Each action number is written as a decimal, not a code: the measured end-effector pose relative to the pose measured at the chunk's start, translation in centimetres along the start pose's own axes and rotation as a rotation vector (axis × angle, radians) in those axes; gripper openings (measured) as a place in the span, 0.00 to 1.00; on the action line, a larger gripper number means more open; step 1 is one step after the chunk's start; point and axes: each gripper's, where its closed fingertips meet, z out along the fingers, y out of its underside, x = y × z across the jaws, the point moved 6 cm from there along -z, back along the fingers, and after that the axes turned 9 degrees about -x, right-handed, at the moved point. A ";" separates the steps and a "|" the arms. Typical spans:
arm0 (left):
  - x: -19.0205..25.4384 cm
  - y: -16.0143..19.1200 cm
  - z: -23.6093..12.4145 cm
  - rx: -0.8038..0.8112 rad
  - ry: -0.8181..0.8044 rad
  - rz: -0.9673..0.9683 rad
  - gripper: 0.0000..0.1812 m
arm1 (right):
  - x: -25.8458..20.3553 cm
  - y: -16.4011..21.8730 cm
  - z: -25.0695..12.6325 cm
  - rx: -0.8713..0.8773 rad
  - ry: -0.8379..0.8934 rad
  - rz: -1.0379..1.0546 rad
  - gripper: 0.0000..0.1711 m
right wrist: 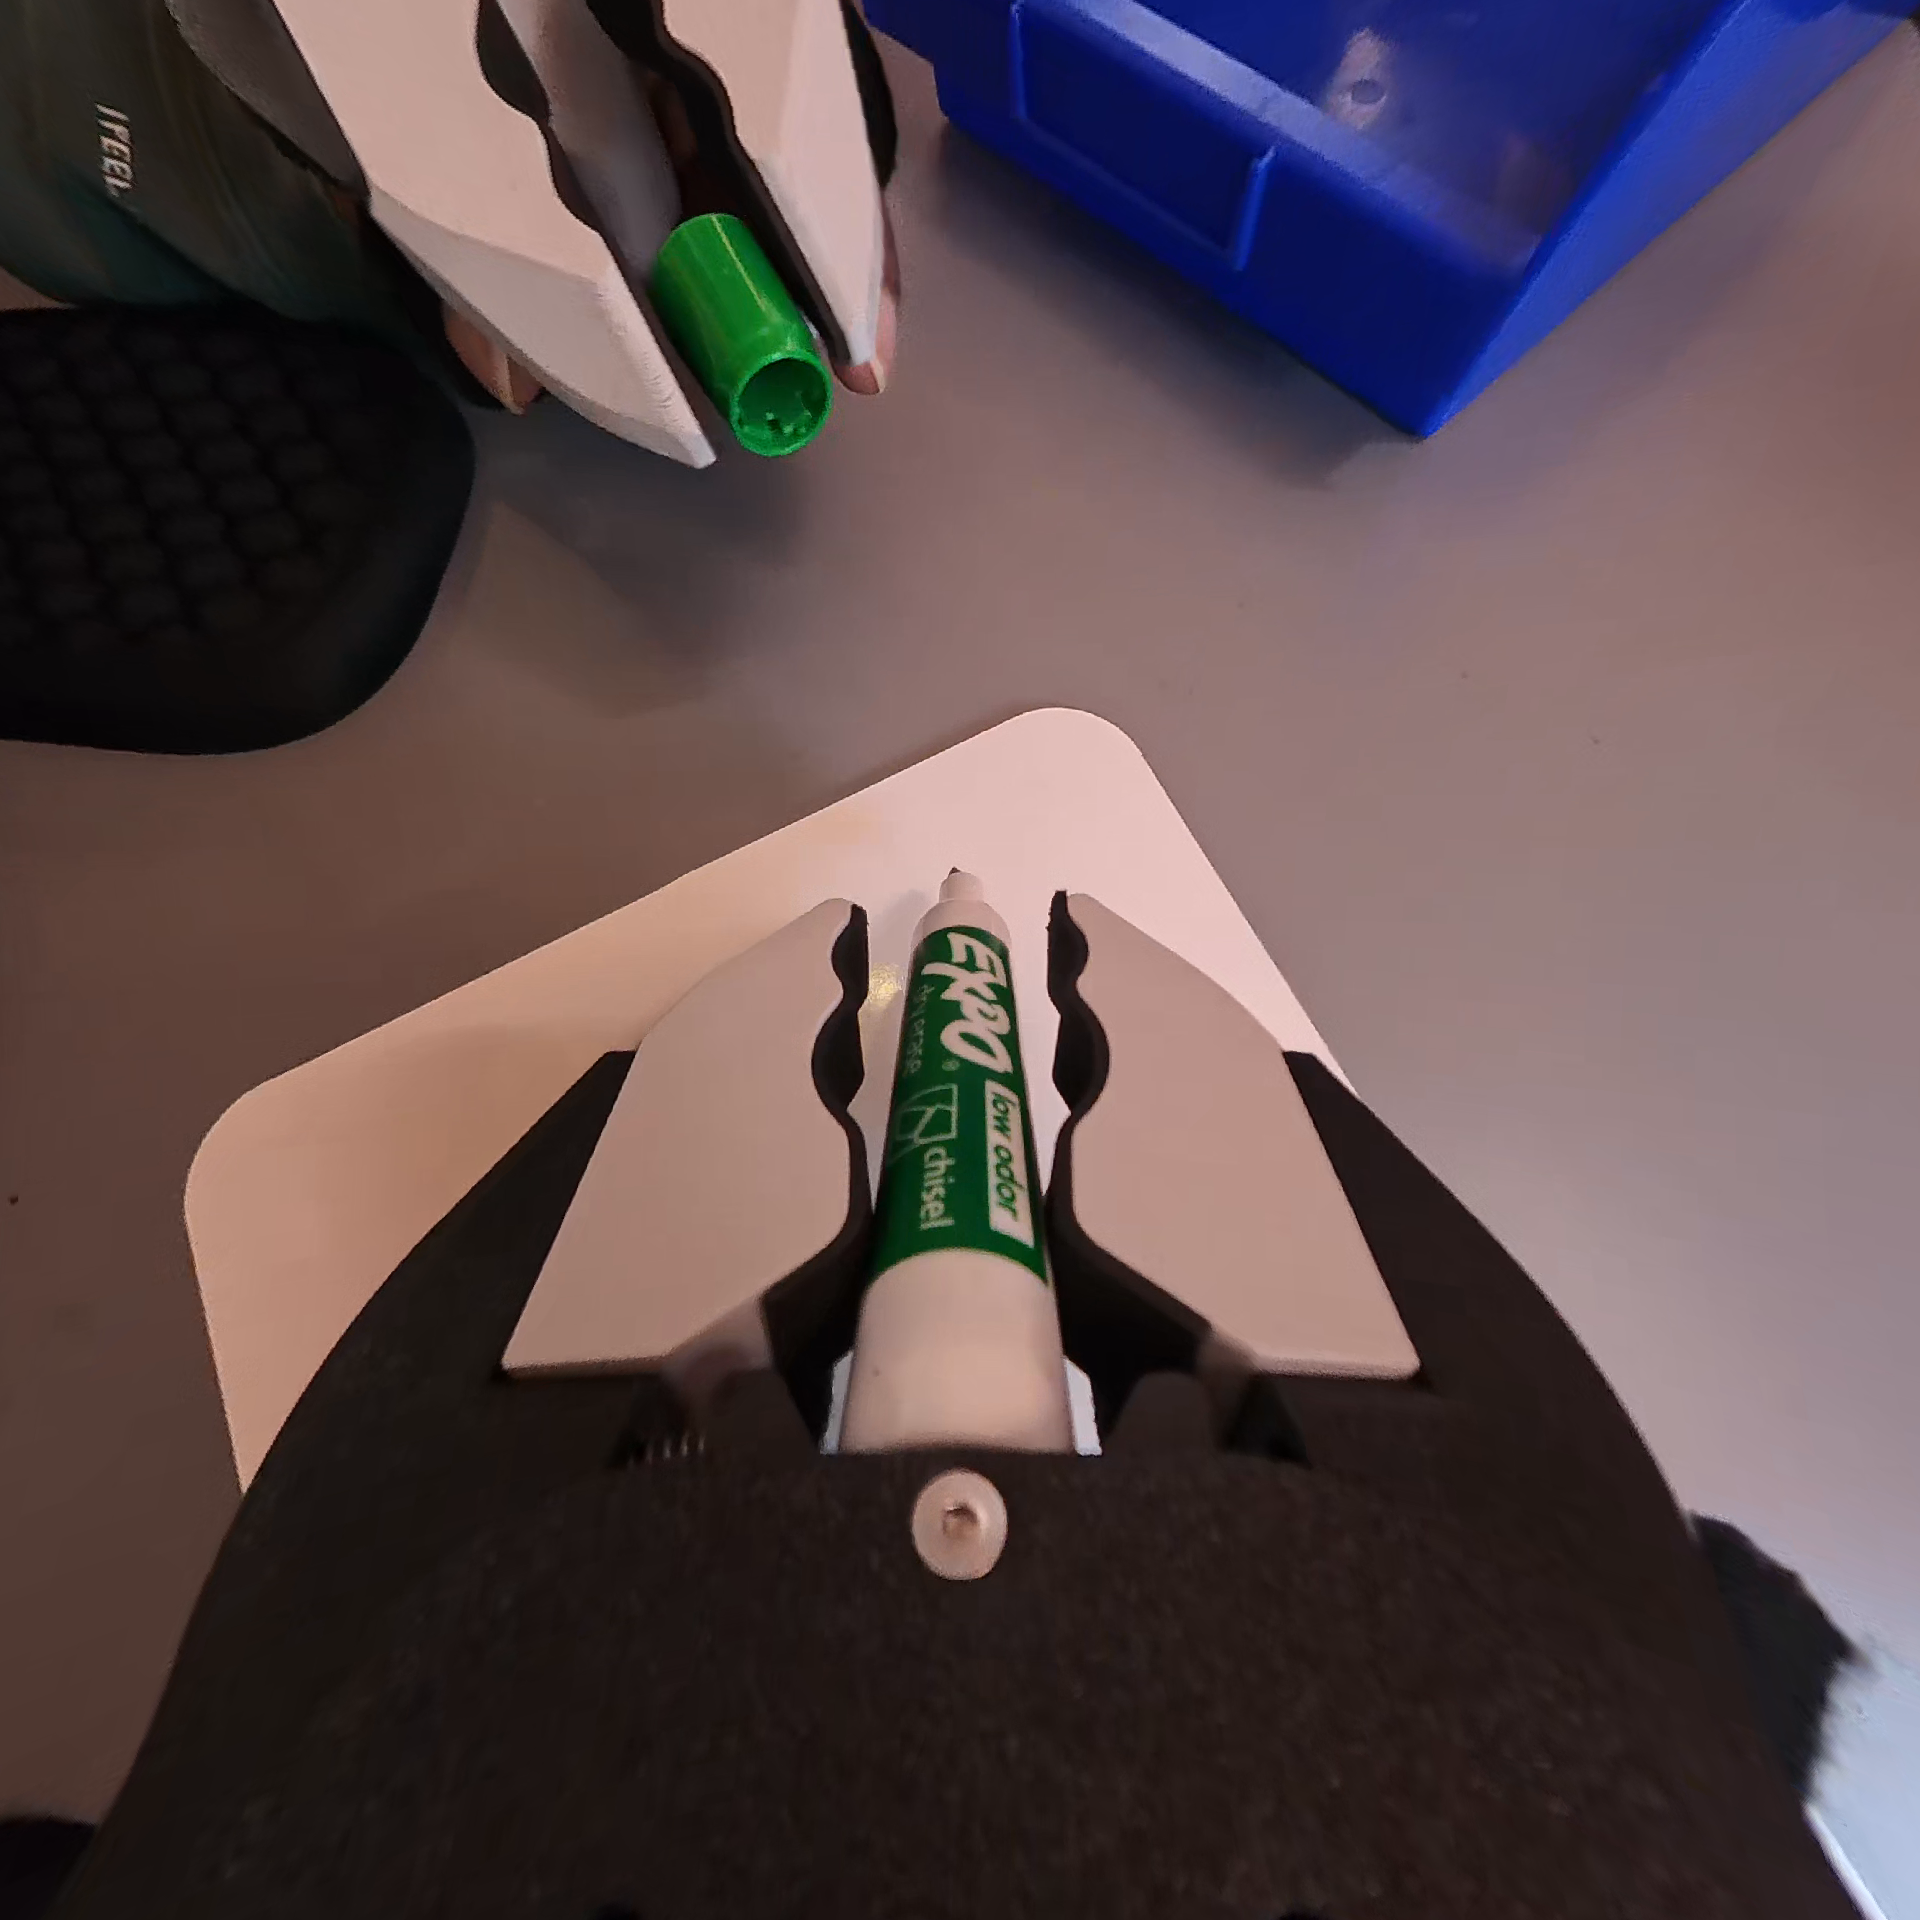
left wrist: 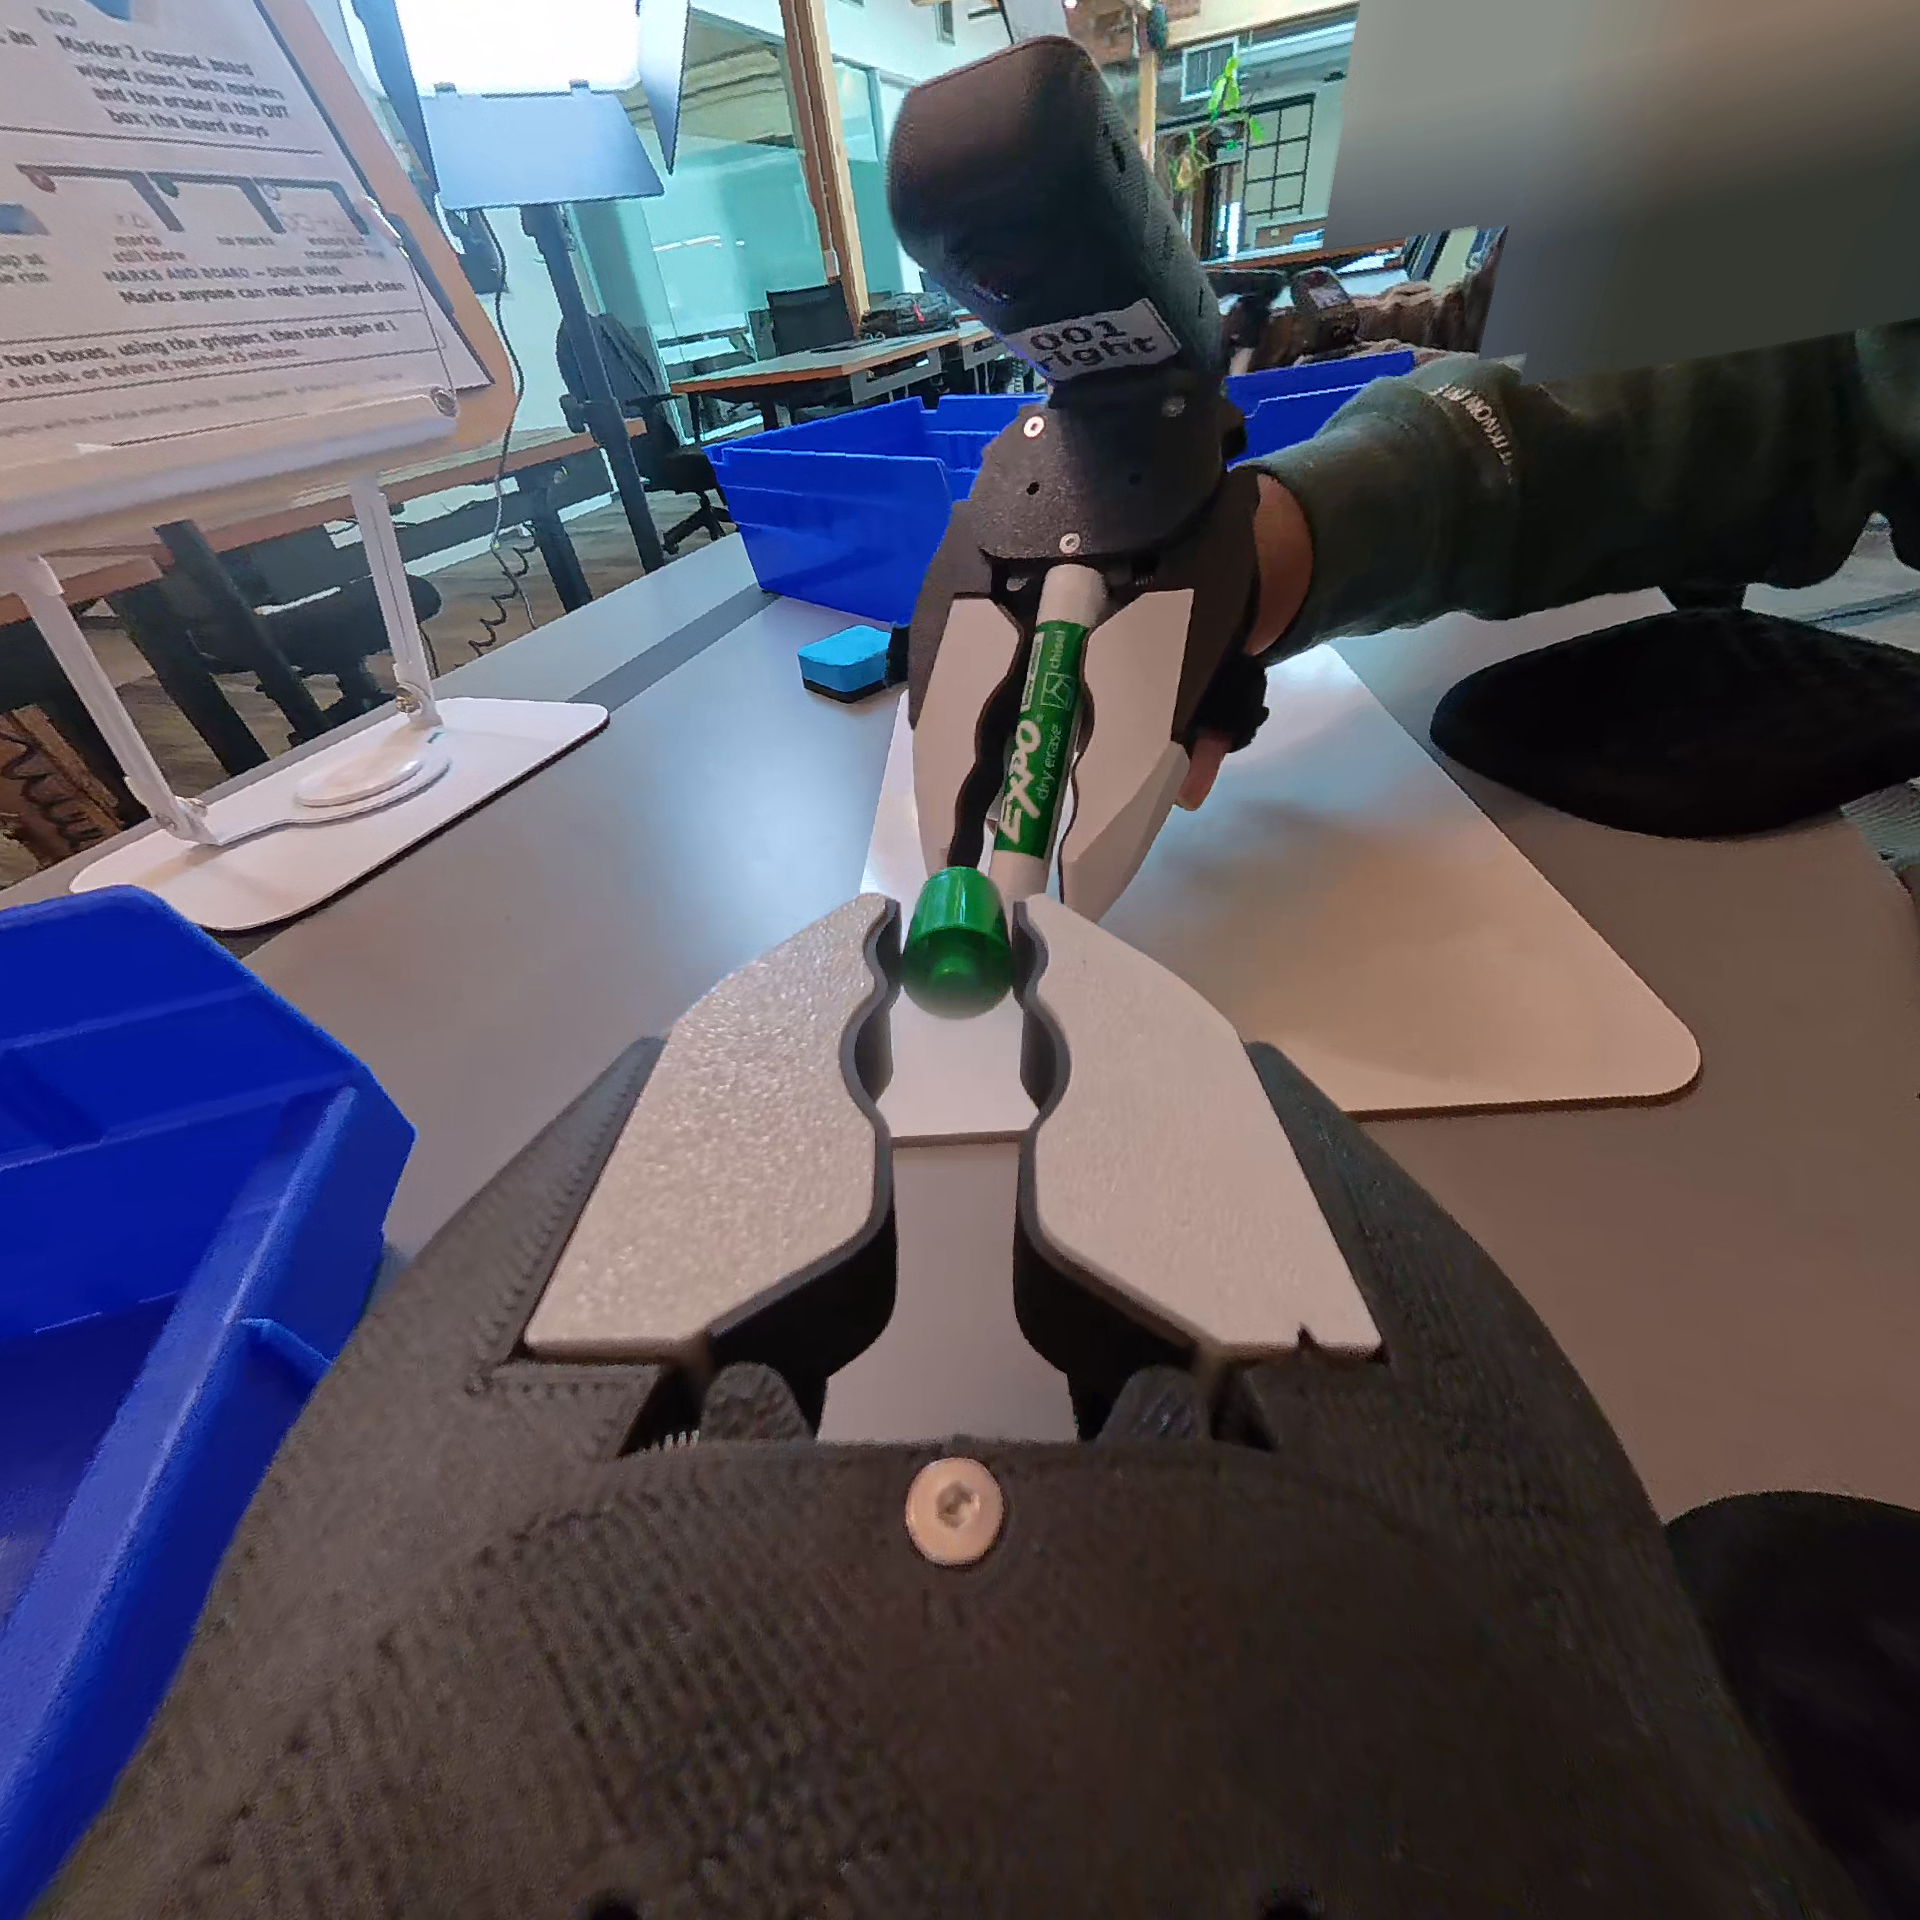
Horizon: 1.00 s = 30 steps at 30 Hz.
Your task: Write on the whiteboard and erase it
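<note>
A white whiteboard point(left wrist: 1351, 935) lies flat on the grey table; it also shows in the right wrist view point(right wrist: 644, 966). My right gripper point(right wrist: 956, 909) is shut on a green dry-erase marker point(right wrist: 956, 1122), uncapped, its tip pointing down just above the board. In the left wrist view the right gripper point(left wrist: 1023, 883) stands steeply over the board with the marker point(left wrist: 1039, 748) in it. My left gripper point(left wrist: 956, 914) is shut on the green marker cap point(left wrist: 956, 940), close to the marker's tip. The cap point(right wrist: 743, 338) also shows in the right wrist view, open end toward me.
A blue eraser point(left wrist: 847, 660) lies on the table behind the board. Blue bins stand at the back point(left wrist: 831, 499) and at the near left point(left wrist: 156, 1143); one shows in the right wrist view point(right wrist: 1403, 187). An instruction sheet on a white stand point(left wrist: 208, 260) is at left. Black pads point(left wrist: 1683, 717) point(right wrist: 187, 520) lie beside the board. Tip to tip, the grippers are about 8 cm apart.
</note>
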 end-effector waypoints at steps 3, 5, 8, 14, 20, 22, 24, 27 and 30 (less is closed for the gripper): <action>0.2 0.2 -0.1 -0.014 0.003 0.018 0.11 | 0.1 0.2 0.2 -0.032 -0.005 0.003 0.20; 0.2 0.3 -0.1 -0.020 0.008 0.024 0.11 | 0.2 0.3 0.2 -0.051 -0.006 0.003 0.20; 0.3 0.3 -0.1 -0.024 0.013 0.026 0.11 | 0.2 0.5 0.2 -0.066 0.000 -0.018 0.20; 0.5 0.4 0.0 -0.033 0.010 0.043 0.11 | 0.2 0.4 0.3 -0.112 0.066 -0.165 0.20; 0.6 0.4 0.0 -0.039 0.015 0.047 0.11 | 0.4 -0.4 0.9 -0.140 0.036 -0.168 0.20; 0.6 0.4 0.0 -0.042 0.017 0.049 0.11 | 0.6 -0.5 1.0 -0.144 0.022 -0.163 0.20; 0.6 0.4 0.1 -0.046 0.019 0.050 0.11 | 0.8 -0.5 1.0 -0.156 0.013 -0.160 0.20; 0.7 0.5 0.1 -0.049 0.020 0.051 0.11 | 1.1 -0.7 1.1 -0.172 -0.003 -0.156 0.20; 0.6 0.5 0.1 -0.051 0.022 0.049 0.11 | 1.4 -0.8 1.0 -0.190 -0.017 -0.159 0.20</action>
